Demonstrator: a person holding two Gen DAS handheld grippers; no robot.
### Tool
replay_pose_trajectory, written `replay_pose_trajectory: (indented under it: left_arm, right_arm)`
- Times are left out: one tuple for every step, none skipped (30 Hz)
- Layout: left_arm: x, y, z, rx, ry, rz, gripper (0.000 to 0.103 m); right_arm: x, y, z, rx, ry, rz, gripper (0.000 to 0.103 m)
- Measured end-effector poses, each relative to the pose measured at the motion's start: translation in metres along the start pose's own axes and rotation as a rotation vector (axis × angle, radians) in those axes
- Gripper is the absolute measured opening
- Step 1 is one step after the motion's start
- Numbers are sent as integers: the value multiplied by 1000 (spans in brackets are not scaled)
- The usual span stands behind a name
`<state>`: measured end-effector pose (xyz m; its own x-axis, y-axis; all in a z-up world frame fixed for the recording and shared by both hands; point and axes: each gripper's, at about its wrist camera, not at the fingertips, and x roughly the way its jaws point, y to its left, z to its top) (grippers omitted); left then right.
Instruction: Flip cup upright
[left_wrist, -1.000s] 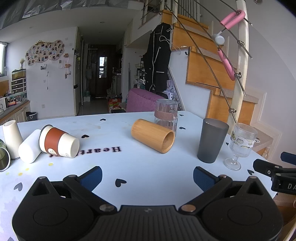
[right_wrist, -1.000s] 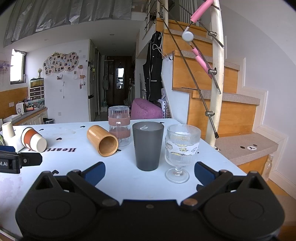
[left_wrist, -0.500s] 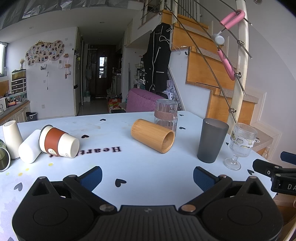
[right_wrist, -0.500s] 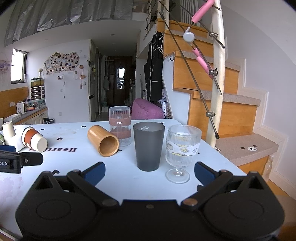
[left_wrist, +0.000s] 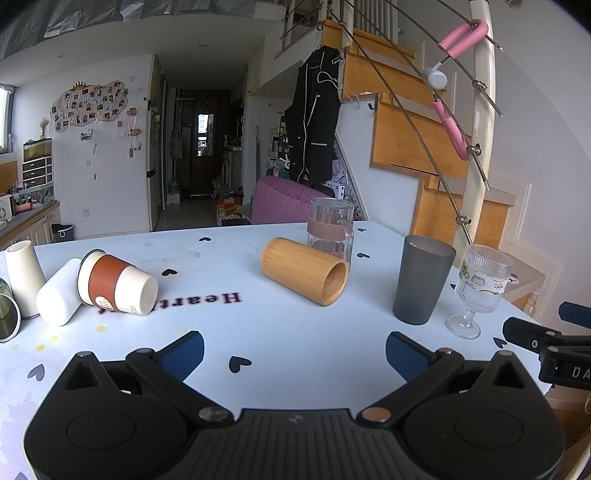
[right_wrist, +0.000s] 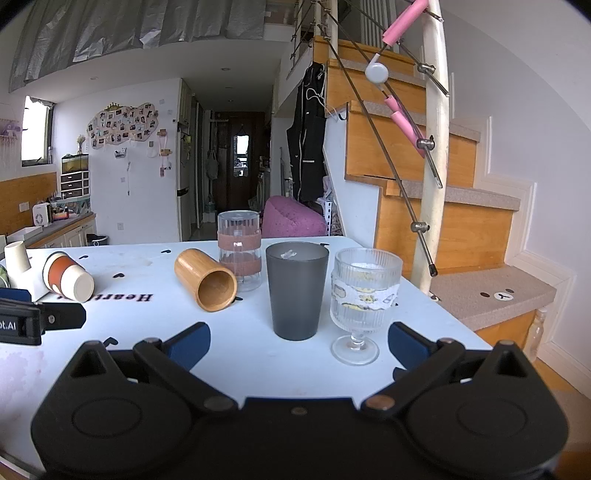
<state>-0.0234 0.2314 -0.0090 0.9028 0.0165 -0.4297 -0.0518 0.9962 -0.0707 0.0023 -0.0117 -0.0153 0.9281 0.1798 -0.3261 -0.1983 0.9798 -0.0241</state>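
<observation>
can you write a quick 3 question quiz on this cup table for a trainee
1. True or false: the bamboo cup lies on its side with its open mouth toward the cameras.
2. Multiple choice: which stands right of the dark grey tumbler in the right wrist view? A) ribbed stemmed glass B) metal tin C) orange-sleeved cup
3. Fill in: the left gripper and right gripper are both ____ and hold nothing.

Key: 1 true; 2 A, the ribbed stemmed glass; 3 open.
</observation>
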Motion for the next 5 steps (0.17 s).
replay_pose_trajectory:
  left_arm:
    - [0,0,0,0,0,0,103]
    - [0,0,0,1,-1,0,103]
    - [0,0,0,1,-2,1,103]
    - [0,0,0,1,-1,1,103]
    - [0,0,0,1,0,1,103]
  right_arm:
    - [0,0,0,0,1,0,103]
    - [0,0,0,-1,1,0,103]
    - [0,0,0,-1,0,0,103]
    - [0,0,0,0,0,0,103]
    - [0,0,0,0,0,0,103]
